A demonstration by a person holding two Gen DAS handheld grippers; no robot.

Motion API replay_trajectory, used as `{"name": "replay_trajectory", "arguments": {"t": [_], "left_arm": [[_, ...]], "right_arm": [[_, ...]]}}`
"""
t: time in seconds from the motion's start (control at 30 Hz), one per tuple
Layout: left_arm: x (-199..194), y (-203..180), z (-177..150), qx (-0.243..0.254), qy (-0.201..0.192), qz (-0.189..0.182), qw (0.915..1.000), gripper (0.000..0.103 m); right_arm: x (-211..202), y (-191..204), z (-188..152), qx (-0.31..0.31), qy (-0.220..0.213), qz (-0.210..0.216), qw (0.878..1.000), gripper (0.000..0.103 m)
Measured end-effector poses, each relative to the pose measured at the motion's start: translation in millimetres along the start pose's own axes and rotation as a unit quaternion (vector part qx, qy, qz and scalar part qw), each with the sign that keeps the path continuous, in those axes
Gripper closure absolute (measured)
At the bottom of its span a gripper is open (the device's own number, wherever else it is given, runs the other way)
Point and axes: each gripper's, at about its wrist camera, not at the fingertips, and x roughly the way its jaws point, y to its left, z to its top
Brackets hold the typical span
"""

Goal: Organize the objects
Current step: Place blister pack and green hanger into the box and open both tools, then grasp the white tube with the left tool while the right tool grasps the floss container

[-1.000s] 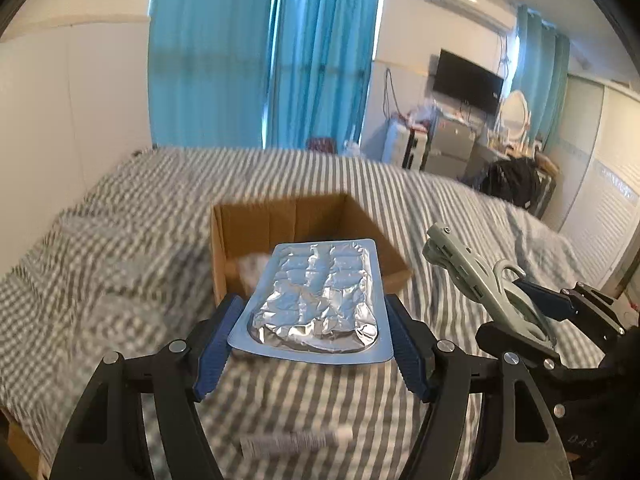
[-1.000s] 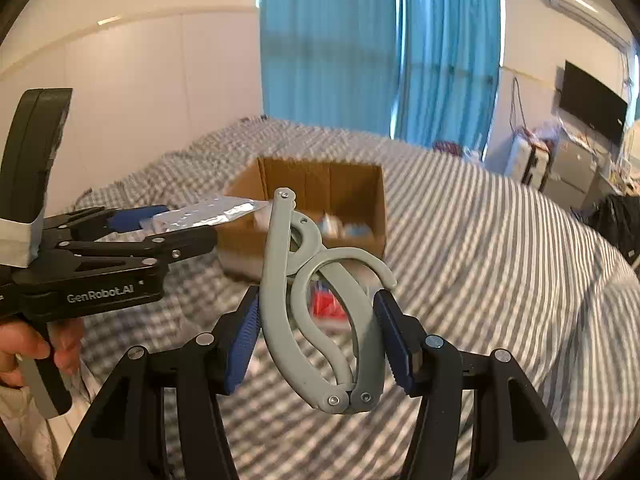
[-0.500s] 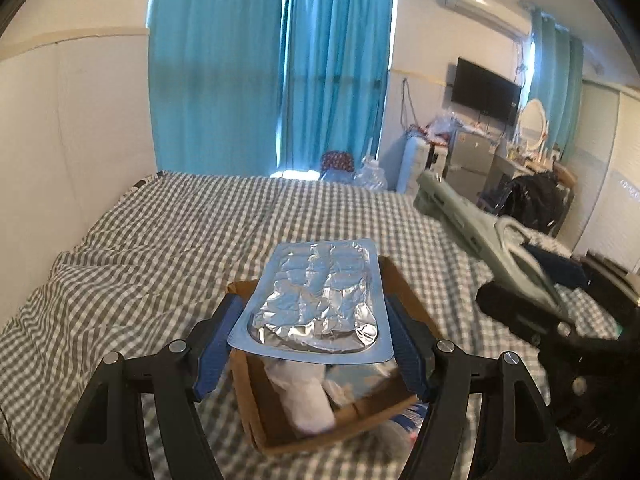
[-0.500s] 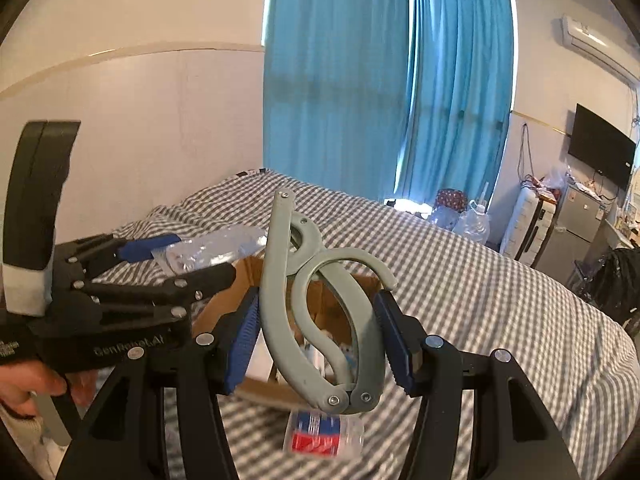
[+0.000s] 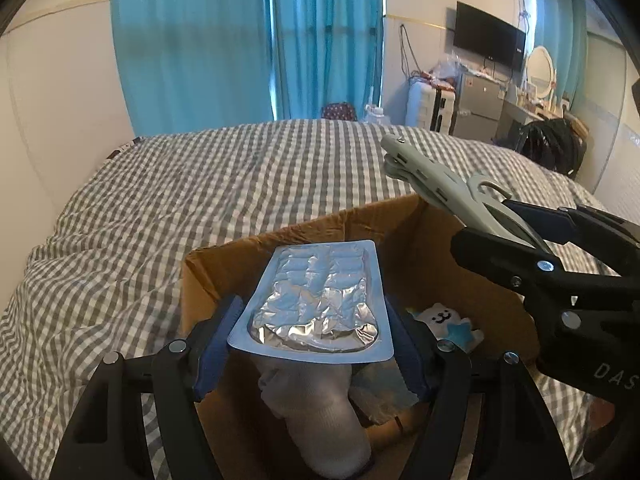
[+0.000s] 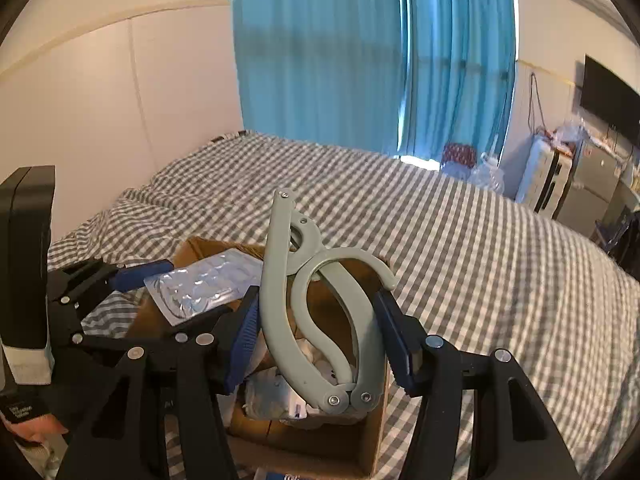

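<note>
**Both loads poised over the open box**

Left tongs [image 5: 310, 334] closed on the 2 long edges of a foil blister pack [image 5: 316, 300], held flat and level, foil side up, long axis running near to far, straight ahead along the fingers. Right tongs [image 6: 316, 336] closed across a grey folding hanger [image 6: 320, 312], clamped at its 2 outer arms, pivot end near, long arm pointing up and far.

Directly beneath both: a cardboard box [image 5: 208, 276] standing open on the checked bed [image 5: 160, 200]. Seen from the left wrist, near edge of the pack above the box interior, far edge reaching toward the far wall. Already inside: a white sock-like bundle [image 5: 320, 412] under the pack and a small white-and-blue plush [image 5: 444, 320] to the right. From the right wrist, hanger above the right half of the opening, pack above the left half, the 2 well clear of each other.

Probably a drop next: box straight down from each load, no sideways travel needed. Pack nearer the contents, so likely first to go. Hanger long enough to catch on the rim unless lowered pivot-first.
</note>
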Motion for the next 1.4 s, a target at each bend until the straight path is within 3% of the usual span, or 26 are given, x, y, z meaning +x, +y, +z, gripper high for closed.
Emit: {"name": "replay_trajectory", "arguments": {"t": [0.4, 0.43, 0.5, 1.0, 1.23, 1.4], "left_arm": [[-1.7, -10.3, 0.3, 0.002, 0.02, -0.005, 0.9998, 0.028], [-8.3, -9.6, 1.9, 0.0, 0.017, -0.002, 0.9999, 0.02], [-20.6, -9.7, 4.9, -0.003, 0.008, 0.009, 0.9999, 0.008], [-166.4, -21.8, 21.5, -0.048, -0.093, 0.022, 0.9942, 0.003], [-225.5, -37.9, 7.2, -0.062, -0.152, 0.062, 0.9844, 0.0], [-246.6, -41.6, -9.7, -0.069, -0.164, 0.064, 0.9819, 0.0]], "right_arm": [[19.1, -9.4, -5.7, 0.014, 0.012, 0.009, 1.0, 0.045], [14.9, -8.0, -5.1, 0.016, 0.007, 0.007, 1.0, 0.043], [3.9, -7.7, -1.2, 0.021, -0.005, 0.005, 1.0, 0.026], [-175.0, -0.5, 21.4, 0.015, -0.116, -0.017, 0.993, 0.0], [-244.0, 5.9, 12.0, -0.004, -0.153, -0.041, 0.987, 0.0], [-268.1, 8.6, 4.8, -0.016, -0.164, -0.052, 0.985, 0.0]]}}
